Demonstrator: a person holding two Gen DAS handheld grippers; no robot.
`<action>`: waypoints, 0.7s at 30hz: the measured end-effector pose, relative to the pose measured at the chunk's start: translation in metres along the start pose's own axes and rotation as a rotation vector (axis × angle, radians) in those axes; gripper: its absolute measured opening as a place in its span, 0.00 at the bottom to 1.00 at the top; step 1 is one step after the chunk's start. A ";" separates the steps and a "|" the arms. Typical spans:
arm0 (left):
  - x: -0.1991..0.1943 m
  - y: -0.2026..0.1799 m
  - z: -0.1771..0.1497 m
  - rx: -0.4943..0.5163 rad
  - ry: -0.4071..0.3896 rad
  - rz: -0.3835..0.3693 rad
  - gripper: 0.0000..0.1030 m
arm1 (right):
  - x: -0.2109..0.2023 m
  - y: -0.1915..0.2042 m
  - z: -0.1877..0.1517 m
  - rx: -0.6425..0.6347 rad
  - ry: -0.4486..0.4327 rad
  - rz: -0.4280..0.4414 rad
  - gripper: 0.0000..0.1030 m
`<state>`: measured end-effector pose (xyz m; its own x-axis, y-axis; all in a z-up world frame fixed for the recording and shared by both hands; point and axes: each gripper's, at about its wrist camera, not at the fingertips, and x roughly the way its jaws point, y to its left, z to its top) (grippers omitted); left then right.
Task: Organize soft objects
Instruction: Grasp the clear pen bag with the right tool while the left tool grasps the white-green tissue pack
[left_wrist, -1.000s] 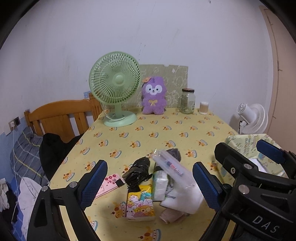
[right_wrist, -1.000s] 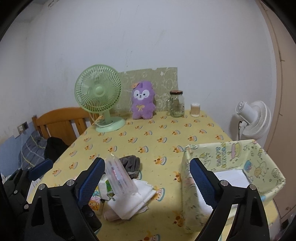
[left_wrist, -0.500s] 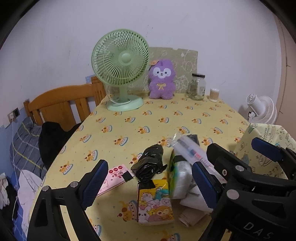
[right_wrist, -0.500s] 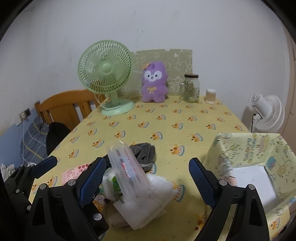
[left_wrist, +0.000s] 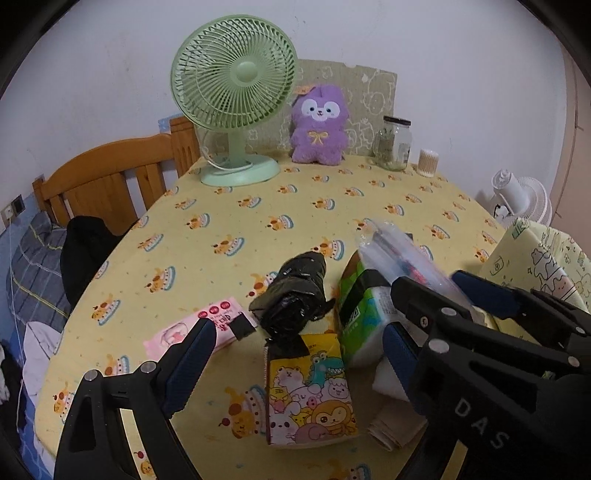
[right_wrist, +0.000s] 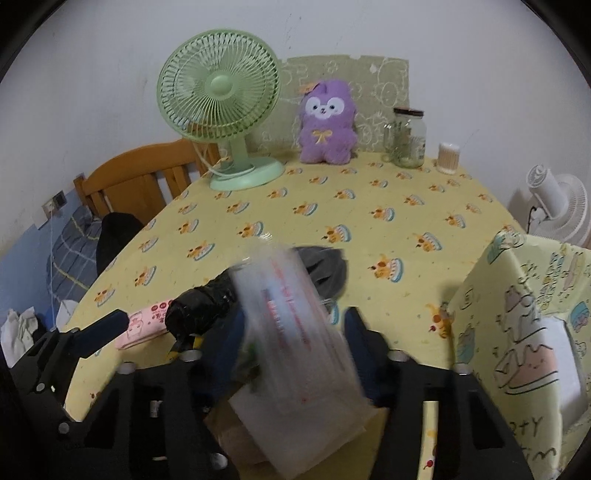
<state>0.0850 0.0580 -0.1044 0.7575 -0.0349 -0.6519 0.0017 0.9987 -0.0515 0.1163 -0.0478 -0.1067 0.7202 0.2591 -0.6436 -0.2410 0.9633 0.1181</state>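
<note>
Step in hand, by judgement: first pick from the pile of soft goods on the counter (left_wrist: 221, 236), bound for the cartoon-print fabric bin (right_wrist: 517, 314).

Landmark = cartoon tissue pack (left_wrist: 308, 387), front of the pile.
- Black rolled plastic bag (left_wrist: 291, 295): just behind the tissue pack, touching its top edge.
- Pink wipes pack (left_wrist: 201, 325): left of it, flat on the counter.
- Green-wrapped tissue pack (left_wrist: 364, 314): right of it, touching.
- Clear plastic sleeve (right_wrist: 295, 325) w/ red print: leans over the green pack, blurred in right wrist view.
- White folded cloth (left_wrist: 386, 380) & beige cloth (left_wrist: 395, 428): right of and below the tissue pack, partly hidden.
- Grey cloth (right_wrist: 325, 266): behind the sleeve.
- Bin: well right of the pile.

Left gripper (left_wrist: 295, 354): jaws wide apart, straddling the tissue pack, holding nothing.
Right gripper (right_wrist: 295, 332): fingers either side of the sleeve, narrow gap; motion blur, so can't tell if it's clamped yet.

Next move calls for: firm pinch on the sleeve, which looks slippery and crushable, then lift clear w/o dragging the green pack, then carry right to the bin. The left gripper could drop onto the tissue pack.

Bkgd: green fan (left_wrist: 232, 81), purple plush (left_wrist: 319, 125), glass jar (left_wrist: 393, 144) at the far edge.
</note>
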 end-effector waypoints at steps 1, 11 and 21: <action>0.001 -0.002 0.000 0.003 0.003 0.001 0.90 | 0.001 0.000 -0.001 -0.003 0.003 0.001 0.47; -0.008 -0.021 0.005 0.030 -0.018 -0.012 0.90 | -0.015 -0.017 -0.001 0.037 -0.031 0.002 0.31; 0.006 -0.039 0.009 0.087 -0.002 0.002 0.82 | -0.017 -0.034 -0.002 0.069 -0.036 -0.015 0.31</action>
<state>0.0953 0.0191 -0.1000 0.7591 -0.0329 -0.6502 0.0566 0.9983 0.0156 0.1105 -0.0848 -0.1013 0.7469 0.2455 -0.6180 -0.1855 0.9694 0.1609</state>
